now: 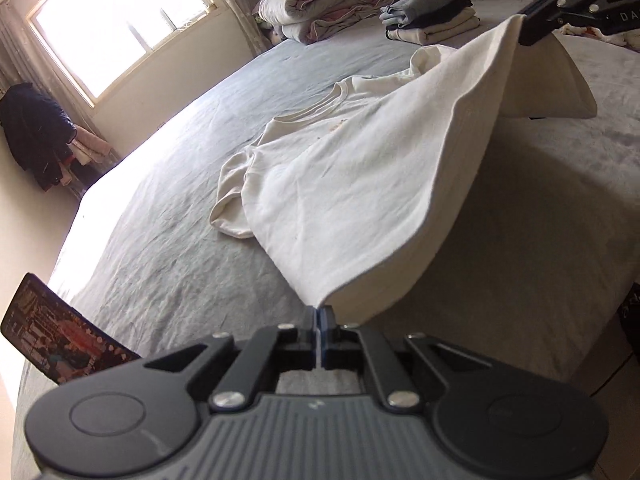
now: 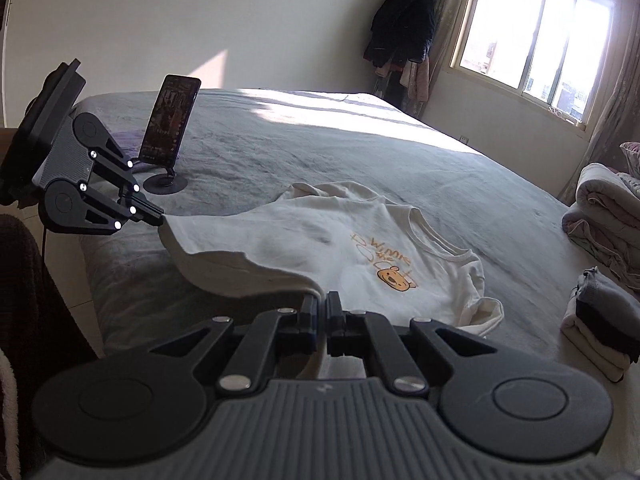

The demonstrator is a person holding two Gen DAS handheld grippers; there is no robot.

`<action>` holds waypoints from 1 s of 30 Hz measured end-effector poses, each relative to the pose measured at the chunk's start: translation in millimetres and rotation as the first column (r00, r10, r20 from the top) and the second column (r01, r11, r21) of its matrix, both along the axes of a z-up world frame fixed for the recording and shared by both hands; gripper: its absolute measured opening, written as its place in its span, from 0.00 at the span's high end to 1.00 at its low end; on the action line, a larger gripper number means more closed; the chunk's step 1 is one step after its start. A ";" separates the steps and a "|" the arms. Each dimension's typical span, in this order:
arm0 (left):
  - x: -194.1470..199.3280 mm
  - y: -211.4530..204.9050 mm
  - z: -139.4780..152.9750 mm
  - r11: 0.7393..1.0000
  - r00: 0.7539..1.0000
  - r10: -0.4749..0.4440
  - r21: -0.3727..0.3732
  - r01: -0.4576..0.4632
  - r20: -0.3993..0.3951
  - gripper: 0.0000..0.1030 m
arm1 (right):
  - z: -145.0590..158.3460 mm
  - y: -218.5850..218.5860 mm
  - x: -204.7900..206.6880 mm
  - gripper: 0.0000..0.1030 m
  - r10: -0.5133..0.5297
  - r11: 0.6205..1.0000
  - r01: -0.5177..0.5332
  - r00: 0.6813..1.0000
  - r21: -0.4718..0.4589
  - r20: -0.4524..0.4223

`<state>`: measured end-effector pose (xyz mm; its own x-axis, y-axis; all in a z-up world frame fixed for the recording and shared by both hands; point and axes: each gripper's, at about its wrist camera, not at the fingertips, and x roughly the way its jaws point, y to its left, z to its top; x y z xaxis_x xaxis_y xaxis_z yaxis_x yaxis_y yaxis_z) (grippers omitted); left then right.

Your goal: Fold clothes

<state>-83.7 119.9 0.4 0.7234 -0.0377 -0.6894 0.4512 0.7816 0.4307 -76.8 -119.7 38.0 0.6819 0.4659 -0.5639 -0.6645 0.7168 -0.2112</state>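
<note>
We can read orange hand-drawn lettering on the chest of the one cream T-shirt (image 2: 320, 248), "Winnie" on top with a smaller word under it that looks like "the", above a small orange bear face (image 2: 394, 279); the only other writing is a pair of pale letters, "DA", on the black body of the right gripper seen from the left wrist view, cut off by the frame edge. The shirt lies front-up on the grey bed (image 2: 280, 148), its neck end resting on the cover and its hem end lifted off it. We count two grippers, each on a hem corner: the left gripper (image 1: 319, 312) has its jaws pressed together on one corner of the shirt, and the right gripper (image 2: 320, 300) has its jaws together on the other corner, so the hem hangs stretched between them. We count one phone (image 2: 172, 116) upright on a round black stand (image 2: 165, 184), its screen lit but too small to read. Near the far side of the bed there is one stack of folded clothes (image 1: 432, 16), in which we can make out about four or five pieces in grey, black and cream, and beside it one rolled quilt (image 1: 328, 0). One window (image 2: 532, 36) lets sun onto the bed, and one dark jacket (image 2: 404, 20) hangs in the corner beside it.
</note>
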 end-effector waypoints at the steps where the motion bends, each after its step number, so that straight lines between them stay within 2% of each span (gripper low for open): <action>1: 1.5 1.3 -2.0 1.000 1.000 0.003 -0.009 -0.003 -0.011 1.00 | -6.2 3.0 -2.4 0.97 0.002 1.000 -0.002 1.000 -0.021 -0.020; 4: -2.0 7.9 -7.5 0.997 0.998 0.034 -0.071 -0.037 -0.046 1.00 | -29.3 10.0 -7.5 0.96 -0.011 0.998 0.005 0.996 -0.066 -0.092; 7: 0.2 18.1 -11.4 0.983 0.994 0.083 -0.160 -0.094 -0.076 0.96 | -47.9 11.2 -12.8 0.95 -0.032 0.997 0.021 0.985 -0.069 -0.168; 9: 3.4 28.0 -14.8 0.961 0.986 0.124 -0.233 -0.148 -0.114 0.93 | -55.9 9.4 -17.3 0.92 -0.046 0.998 0.035 0.976 -0.053 -0.212; 10: 7.1 33.3 -16.5 0.946 0.980 0.145 -0.271 -0.178 -0.136 0.88 | -58.1 7.1 -20.2 0.85 -0.050 0.998 0.042 0.972 -0.037 -0.231; 11: 10.7 39.7 -18.6 0.924 0.972 0.168 -0.318 -0.213 -0.162 0.84 | -59.0 3.8 -22.4 0.85 -0.059 0.998 0.056 0.969 -0.020 -0.242; 12: 14.3 46.2 -20.7 0.897 0.963 0.190 -0.366 -0.249 -0.189 0.75 | -58.7 -0.9 -23.3 0.85 -0.073 0.997 0.075 0.965 0.001 -0.251; 13: 14.9 53.3 -24.1 0.857 0.950 0.218 -0.423 -0.295 -0.221 0.69 | -58.0 -7.6 -22.8 0.85 -0.090 0.994 0.103 0.960 0.033 -0.266; 14: 16.9 57.9 -25.6 0.828 0.942 0.234 -0.457 -0.324 -0.242 0.69 | -57.1 -16.4 -20.4 0.85 -0.111 0.987 0.138 0.951 0.076 -0.287; 17: 24.5 75.6 -36.5 0.695 0.894 0.291 -0.568 -0.441 -0.340 0.68 | -54.5 -43.0 -13.4 0.83 -0.166 0.947 0.249 0.920 0.201 -0.356; 18: 25.5 79.6 -38.6 0.661 0.882 0.300 -0.587 -0.467 -0.363 0.68 | -54.6 -52.2 -10.9 0.78 -0.183 0.925 0.290 0.906 0.244 -0.382; 19: 26.3 84.5 -41.5 0.620 0.869 0.304 -0.612 -0.491 -0.390 0.67 | -55.4 -60.4 -8.5 0.66 -0.200 0.901 0.331 0.890 0.280 -0.409; 20: 27.1 89.6 -44.7 0.576 0.856 0.304 -0.635 -0.514 -0.417 0.67 | -58.2 -65.5 -6.2 0.60 -0.216 0.879 0.370 0.871 0.300 -0.441; 24: 31.6 102.7 -57.8 0.410 0.797 0.302 -0.683 -0.604 -0.523 0.70 | -69.9 -84.7 2.8 0.58 -0.262 0.776 0.520 0.782 0.359 -0.565; 25: 33.3 105.1 -62.4 0.361 0.777 0.294 -0.688 -0.629 -0.557 0.70 | -73.8 -85.6 4.5 0.58 -0.272 0.761 0.545 0.760 0.352 -0.590; 26: 34.6 105.9 -66.0 0.325 0.764 0.286 -0.691 -0.646 -0.579 0.70 | -77.8 -86.1 5.9 0.58 -0.281 0.746 0.570 0.739 0.345 -0.612; 27: 35.7 106.6 -69.3 0.291 0.751 0.278 -0.693 -0.660 -0.599 0.70 | -82.1 -85.9 6.9 0.58 -0.291 0.732 0.592 0.719 0.336 -0.632; 28: 36.9 106.2 -71.7 0.271 0.743 0.276 -0.692 -0.669 -0.610 0.70 | -86.1 -85.4 7.7 0.58 -0.299 0.720 0.612 0.700 0.329 -0.649; 29: 38.2 105.6 -74.0 0.254 0.735 0.276 -0.691 -0.677 -0.619 0.70 | -89.2 -84.3 8.1 0.58 -0.302 0.711 0.623 0.688 0.325 -0.659; 30: 39.3 104.4 -75.2 0.249 0.731 0.278 -0.688 -0.682 -0.623 0.70 | -91.6 -82.8 8.3 0.58 -0.305 0.705 0.631 0.680 0.322 -0.667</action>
